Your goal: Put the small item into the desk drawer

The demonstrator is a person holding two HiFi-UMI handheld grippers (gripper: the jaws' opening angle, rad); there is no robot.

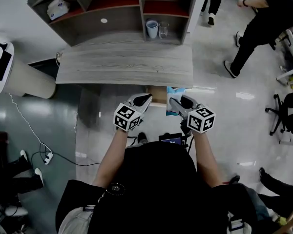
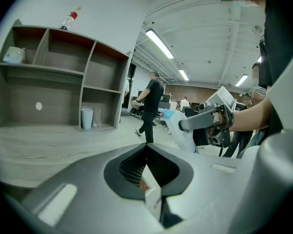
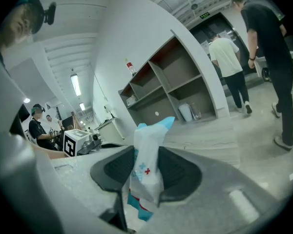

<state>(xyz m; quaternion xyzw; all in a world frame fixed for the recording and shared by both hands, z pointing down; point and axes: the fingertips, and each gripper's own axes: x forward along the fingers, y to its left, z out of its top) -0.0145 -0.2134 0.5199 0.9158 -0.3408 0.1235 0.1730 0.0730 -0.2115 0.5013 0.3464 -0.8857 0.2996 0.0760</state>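
Plastic packet, 1, pinched by right gripper; left gripper grips 1 drawer.

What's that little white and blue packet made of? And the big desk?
The packet looks like thin, soft plastic film: it crumples and folds where it is pinched, with a slight shine. The desk looks like grey wood-grain board, probably laminate. It is matte, with streaky grain lines.

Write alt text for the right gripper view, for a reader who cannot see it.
The right claw grips a white packet with blue ends and small red and blue crosses, held upright. Behind it lie a grey wood desk and an open shelf unit; a person in black stands at right.
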